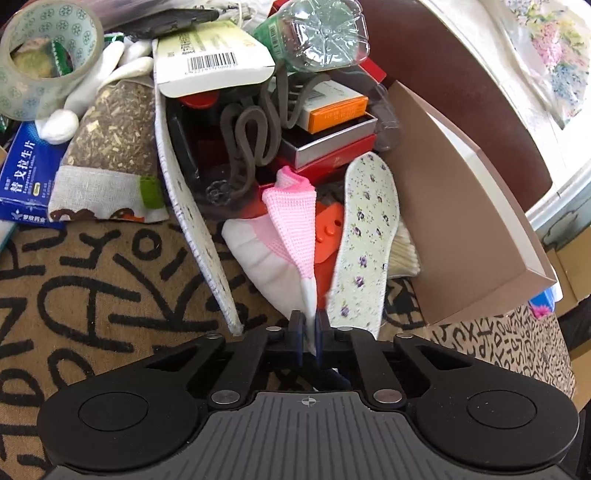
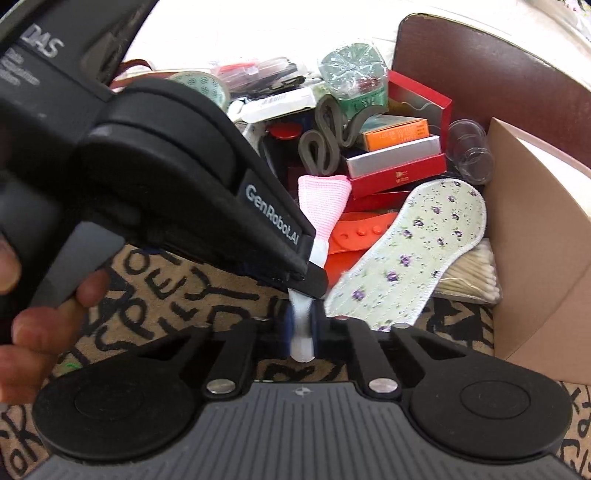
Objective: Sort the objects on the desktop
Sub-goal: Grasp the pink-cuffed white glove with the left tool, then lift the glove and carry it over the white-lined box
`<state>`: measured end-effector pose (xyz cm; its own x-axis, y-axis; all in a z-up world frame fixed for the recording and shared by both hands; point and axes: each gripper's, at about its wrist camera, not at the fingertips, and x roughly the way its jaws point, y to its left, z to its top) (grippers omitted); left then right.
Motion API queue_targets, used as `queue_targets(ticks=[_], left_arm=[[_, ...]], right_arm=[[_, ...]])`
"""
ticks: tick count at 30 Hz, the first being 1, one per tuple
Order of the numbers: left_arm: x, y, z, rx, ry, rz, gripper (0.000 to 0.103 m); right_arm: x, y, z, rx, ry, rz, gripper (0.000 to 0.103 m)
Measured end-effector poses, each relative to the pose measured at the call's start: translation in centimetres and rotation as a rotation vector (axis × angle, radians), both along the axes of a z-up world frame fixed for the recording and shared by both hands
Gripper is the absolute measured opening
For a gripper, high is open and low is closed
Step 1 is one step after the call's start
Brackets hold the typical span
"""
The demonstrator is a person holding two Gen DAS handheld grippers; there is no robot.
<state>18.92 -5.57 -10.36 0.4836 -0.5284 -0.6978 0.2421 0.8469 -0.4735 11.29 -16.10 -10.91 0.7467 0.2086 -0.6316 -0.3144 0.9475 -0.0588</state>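
Note:
A pink and white sock lies at the front of a pile of clutter on the lettered cloth. Its white end runs down into my left gripper, which is shut on it. In the right wrist view the same sock hangs from the left gripper, which reaches in from the upper left in a person's hand. Just below, my right gripper is shut on the sock's white tip. A floral insole lies right beside the sock, and a second insole stands on its edge to the left.
An open brown cardboard box stands at the right, with cotton swabs against it. The pile behind holds red and orange boxes, a grey band, a plastic bottle, a tape roll, a herb sachet and a blue medicine box.

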Motion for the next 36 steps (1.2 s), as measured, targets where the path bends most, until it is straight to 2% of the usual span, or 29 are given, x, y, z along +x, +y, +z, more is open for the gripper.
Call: queue_targets(ticks=[7,13,18,23,29,31,33,36], left_arm=[[-3.4,1.6,1.5,-0.006,-0.034,0.002,0.000],[-8.2,2.6,2.5,0.054,-0.056,-0.047,0.000],[-11.8,3.5,3.3,0.057,-0.067,-0.068,0.000],[-13.9,3.7,5.9,0.047,-0.122,-0.073,0.000],[-15.7,3.7,11.9,0.006,-0.297,-0.073,0.000],[-16.4,3.8,13.2,-0.014,-0.332,-0.080,0.000],[-16.7,3.8,13.4,-0.008,-0.331,-0.081,0.000],[-16.7,3.9,11.3,0.027,-0.264,-0.075,0.000]], right_arm=[[-2.3,0.4,1.3,0.050,0.005,0.087,0.006],[-5.6,0.3,1.9,0.111,0.051,0.192,0.006],[-8.8,0.3,2.5,0.137,0.066,0.259,0.006],[-11.3,0.5,4.4,0.154,0.013,0.290,0.006],[-13.1,-0.4,9.3,0.206,-0.152,0.279,0.006],[-13.7,-0.9,10.5,0.233,-0.197,0.274,0.006],[-14.0,-1.0,10.7,0.233,-0.204,0.278,0.006],[-13.6,-0.4,9.4,0.224,-0.149,0.282,0.006]])
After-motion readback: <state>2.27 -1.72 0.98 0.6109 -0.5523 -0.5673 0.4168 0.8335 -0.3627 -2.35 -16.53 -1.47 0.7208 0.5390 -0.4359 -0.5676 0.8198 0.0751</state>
